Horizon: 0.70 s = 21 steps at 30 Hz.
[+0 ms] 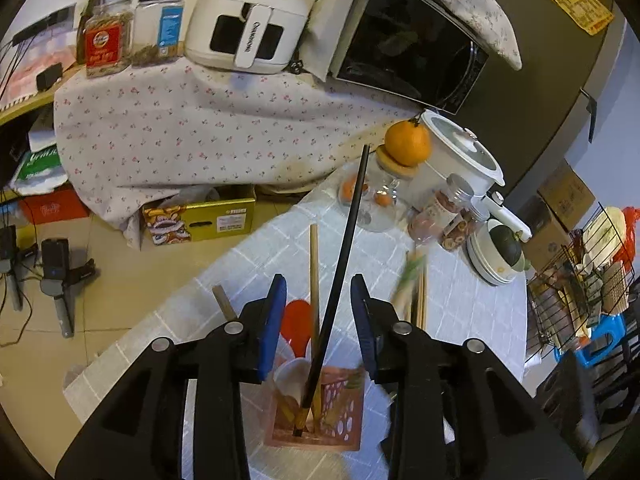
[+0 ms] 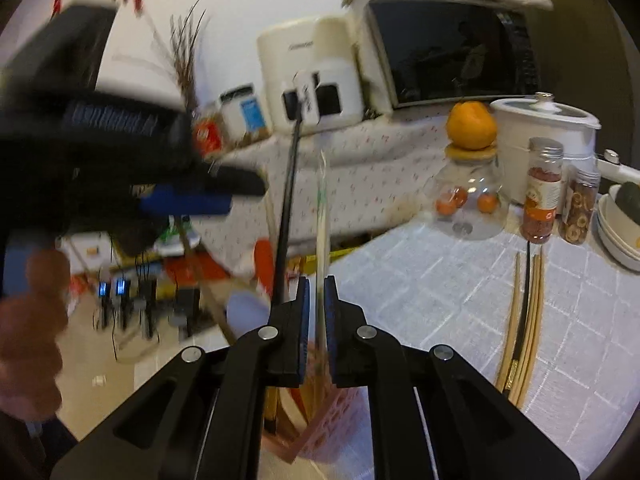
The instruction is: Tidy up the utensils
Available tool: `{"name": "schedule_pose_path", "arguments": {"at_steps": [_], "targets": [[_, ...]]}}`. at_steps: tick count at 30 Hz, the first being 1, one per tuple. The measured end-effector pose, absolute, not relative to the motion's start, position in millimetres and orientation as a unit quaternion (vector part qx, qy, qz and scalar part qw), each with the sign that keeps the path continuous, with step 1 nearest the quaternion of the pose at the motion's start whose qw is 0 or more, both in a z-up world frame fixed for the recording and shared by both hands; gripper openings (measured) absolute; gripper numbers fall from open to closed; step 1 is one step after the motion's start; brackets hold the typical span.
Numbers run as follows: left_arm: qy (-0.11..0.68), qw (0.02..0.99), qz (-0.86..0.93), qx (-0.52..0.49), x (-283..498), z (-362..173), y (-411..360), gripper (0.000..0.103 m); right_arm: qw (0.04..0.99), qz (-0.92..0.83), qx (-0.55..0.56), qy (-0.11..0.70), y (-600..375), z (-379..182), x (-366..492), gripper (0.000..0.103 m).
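A pink perforated utensil holder [image 1: 340, 408] stands on the white checked tablecloth right under my left gripper [image 1: 319, 292]. In it stand a black chopstick [image 1: 344, 240], a wooden chopstick [image 1: 314, 264], a red spoon [image 1: 296, 320] and a white spoon [image 1: 294, 376]. The left gripper is open; the black chopstick rises between its blue pads without touching either. My right gripper [image 2: 319, 312] is shut on a thin pale chopstick [image 2: 322, 208] with a green mark, held upright over the holder [image 2: 324, 428]. Several loose chopsticks [image 2: 524, 320] lie on the cloth to the right.
A glass jar [image 2: 468, 200] topped by an orange, two snack jars [image 2: 540, 200], a white pot [image 2: 548, 128] and stacked bowls [image 2: 616, 232] line the table's far side. An air fryer [image 1: 248, 16] and microwave [image 1: 408, 40] stand behind. A wire rack [image 1: 580, 288] is at right.
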<state>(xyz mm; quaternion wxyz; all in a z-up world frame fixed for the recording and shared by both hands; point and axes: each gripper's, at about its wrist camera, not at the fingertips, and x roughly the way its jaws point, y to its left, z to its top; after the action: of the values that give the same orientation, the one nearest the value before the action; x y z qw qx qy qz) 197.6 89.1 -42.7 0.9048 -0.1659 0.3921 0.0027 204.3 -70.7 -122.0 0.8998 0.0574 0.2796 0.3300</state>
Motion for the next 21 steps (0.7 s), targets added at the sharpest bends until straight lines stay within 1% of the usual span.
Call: {"name": "schedule_pose_path", "arguments": {"at_steps": [2, 3, 5, 8, 11, 12, 13, 16, 17, 20, 21], "targets": [[0.388, 0.909, 0.006, -0.153, 201, -40, 84, 0.032, 0.894, 0.332, 0.054, 0.295, -73, -124, 205, 0.01], [0.387, 0.91, 0.005, -0.151, 202, -39, 84, 0.032, 0.89, 0.332, 0.06, 0.306, -76, -125, 207, 0.015], [0.382, 0.912, 0.006, -0.15, 205, -35, 85, 0.034, 0.89, 0.328, 0.066, 0.31, -82, -125, 208, 0.021], [0.375, 0.915, 0.011, -0.147, 214, -30, 87, 0.04, 0.888, 0.323, 0.071, 0.318, -90, -125, 212, 0.022], [0.37, 0.92, 0.017, -0.13, 227, -25, 83, 0.048, 0.885, 0.321, 0.079, 0.328, -93, -126, 214, 0.022], [0.368, 0.921, 0.016, -0.126, 232, -24, 83, 0.057, 0.884, 0.319, 0.084, 0.331, -95, -126, 217, 0.022], [0.367, 0.922, 0.014, -0.123, 238, -22, 82, 0.063, 0.884, 0.316, 0.089, 0.333, -98, -127, 218, 0.022], [0.367, 0.923, 0.017, -0.117, 255, -22, 79, 0.063, 0.882, 0.312, 0.098, 0.338, -103, -127, 221, 0.023], [0.369, 0.922, 0.017, -0.117, 261, -24, 78, 0.061, 0.882, 0.312, 0.098, 0.339, -104, -127, 221, 0.023], [0.377, 0.92, 0.015, -0.109, 267, -29, 74, 0.051, 0.882, 0.309, 0.096, 0.341, -107, -128, 221, 0.023], [0.378, 0.919, 0.013, -0.109, 267, -30, 73, 0.038, 0.882, 0.308, 0.097, 0.342, -108, -128, 222, 0.023]]}}
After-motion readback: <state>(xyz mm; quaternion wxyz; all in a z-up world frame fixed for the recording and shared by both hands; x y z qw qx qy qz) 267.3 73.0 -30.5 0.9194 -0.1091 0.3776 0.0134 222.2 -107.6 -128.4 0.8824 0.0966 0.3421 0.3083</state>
